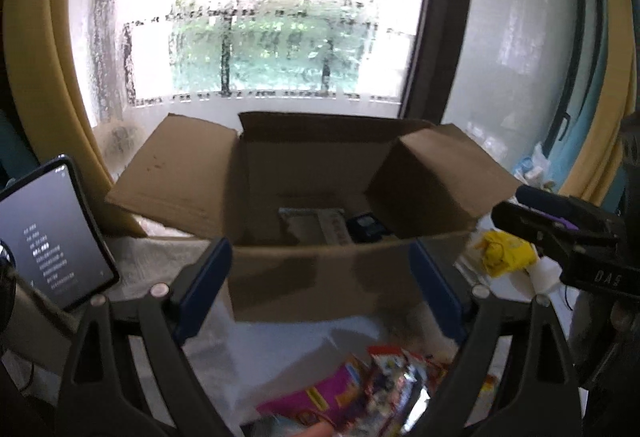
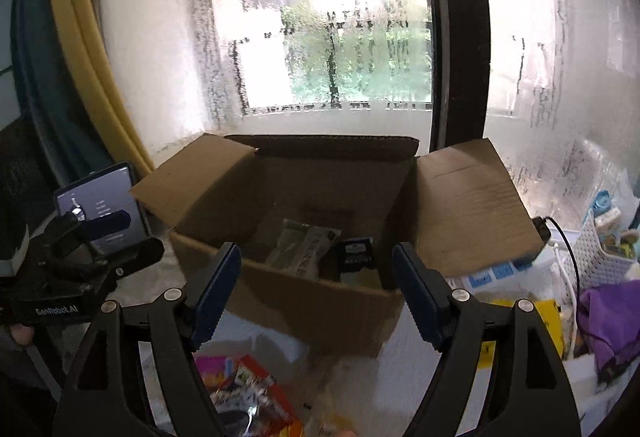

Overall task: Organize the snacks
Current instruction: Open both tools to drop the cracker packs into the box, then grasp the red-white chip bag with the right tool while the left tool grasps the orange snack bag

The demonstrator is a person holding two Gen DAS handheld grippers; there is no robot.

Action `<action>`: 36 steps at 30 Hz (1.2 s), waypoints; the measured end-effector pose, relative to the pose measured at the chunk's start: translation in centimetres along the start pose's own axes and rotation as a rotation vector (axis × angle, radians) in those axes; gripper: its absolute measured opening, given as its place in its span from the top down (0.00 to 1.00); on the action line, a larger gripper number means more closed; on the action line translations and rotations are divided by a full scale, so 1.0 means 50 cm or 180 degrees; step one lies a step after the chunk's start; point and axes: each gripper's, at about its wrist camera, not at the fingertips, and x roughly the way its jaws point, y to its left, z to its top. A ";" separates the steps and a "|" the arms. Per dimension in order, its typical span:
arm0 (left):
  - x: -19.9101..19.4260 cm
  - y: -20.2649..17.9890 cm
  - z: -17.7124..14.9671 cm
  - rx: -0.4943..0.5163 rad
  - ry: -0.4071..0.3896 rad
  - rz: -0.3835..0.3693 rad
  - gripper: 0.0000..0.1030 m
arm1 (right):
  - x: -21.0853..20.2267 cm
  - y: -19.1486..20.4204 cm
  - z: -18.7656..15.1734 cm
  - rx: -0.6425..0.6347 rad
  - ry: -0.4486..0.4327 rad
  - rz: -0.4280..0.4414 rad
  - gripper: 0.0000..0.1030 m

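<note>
Both the left gripper (image 1: 320, 285) and right gripper (image 2: 316, 291) have jaws spread wide, nothing between them. Snack packets (image 2: 248, 389) lie just below on the table — beyond, an open cardboard box (image 1: 304, 273) holds two packets (image 2: 304, 249) — then a fogged window (image 1: 248, 17).

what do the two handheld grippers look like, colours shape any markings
Both are matte black plastic frames with triangular cut-outs and silver pivot rivets. The left gripper and right gripper each carry two flat dark-blue finger pads. White lettering marks the bodies: "GenRobot.AI" on the left, seen from the right wrist, and partly legible letters on the right.
</note>
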 end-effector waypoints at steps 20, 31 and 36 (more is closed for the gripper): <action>-0.092 -0.164 -0.151 0.0181 0.0133 -0.0247 0.12 | -0.160 -0.030 -0.175 0.0050 0.0082 0.0120 0.22; -0.058 -0.216 -0.239 0.0219 0.0419 -0.0258 0.12 | -0.198 -0.080 -0.268 0.0262 0.0191 0.0066 0.22; -0.038 -0.231 -0.279 0.0234 0.0573 -0.0252 0.12 | -0.204 -0.106 -0.317 0.0409 0.0259 0.0040 0.22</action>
